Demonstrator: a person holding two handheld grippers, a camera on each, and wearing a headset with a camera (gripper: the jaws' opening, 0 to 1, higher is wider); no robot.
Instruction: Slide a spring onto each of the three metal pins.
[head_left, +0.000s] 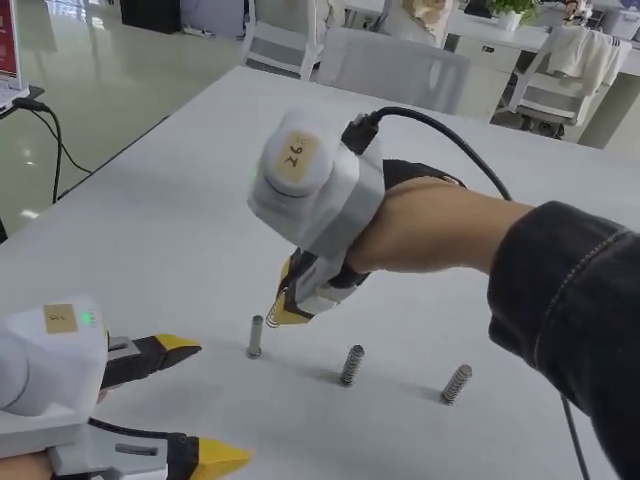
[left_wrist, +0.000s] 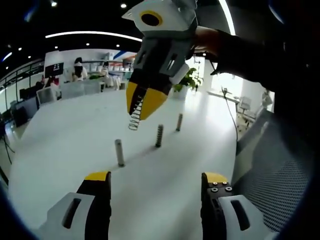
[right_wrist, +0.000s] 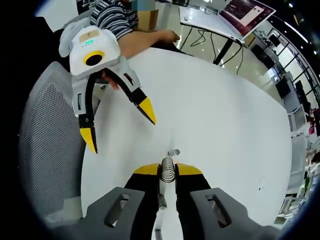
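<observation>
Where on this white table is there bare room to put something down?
The far stretch of the white table, beyond the right gripper, lies bare up to the grey chair. Crowded: the near row of one bare metal pin and two spring-covered pins, with the open left gripper beside it.

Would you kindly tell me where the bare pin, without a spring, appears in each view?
Head view: bare pin lower left of centre, under the right gripper.
Left gripper view: pin left of centre, nearest of three.
Right gripper view: pin at centre, just beyond the held spring.
Shared landmark: that spring.
</observation>
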